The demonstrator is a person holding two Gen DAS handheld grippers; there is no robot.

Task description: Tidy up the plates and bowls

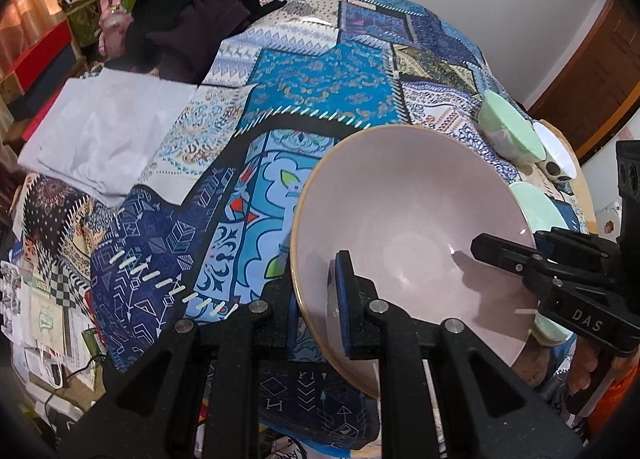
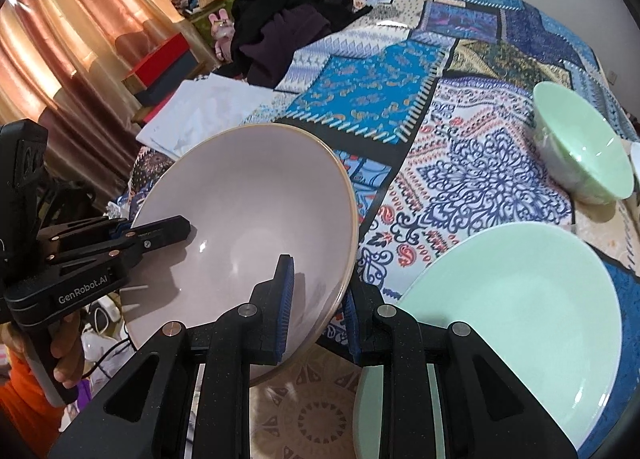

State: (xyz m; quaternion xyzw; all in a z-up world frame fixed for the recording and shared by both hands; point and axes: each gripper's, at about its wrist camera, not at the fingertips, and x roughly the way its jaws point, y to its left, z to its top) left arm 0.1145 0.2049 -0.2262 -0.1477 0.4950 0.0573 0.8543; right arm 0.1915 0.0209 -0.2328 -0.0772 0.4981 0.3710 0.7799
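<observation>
Above the patchwork cloth (image 1: 328, 91), left gripper (image 1: 316, 299) and right gripper (image 2: 318, 299) angled downward, fingers clamped on opposite rims of pink bowl (image 2: 256, 195).

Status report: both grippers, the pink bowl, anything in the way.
Left gripper and right gripper both shut on pink bowl rim, opposite sides. Bowl tilted, off the tablecloth. Green plate close beside it; green bowl farther back.
</observation>
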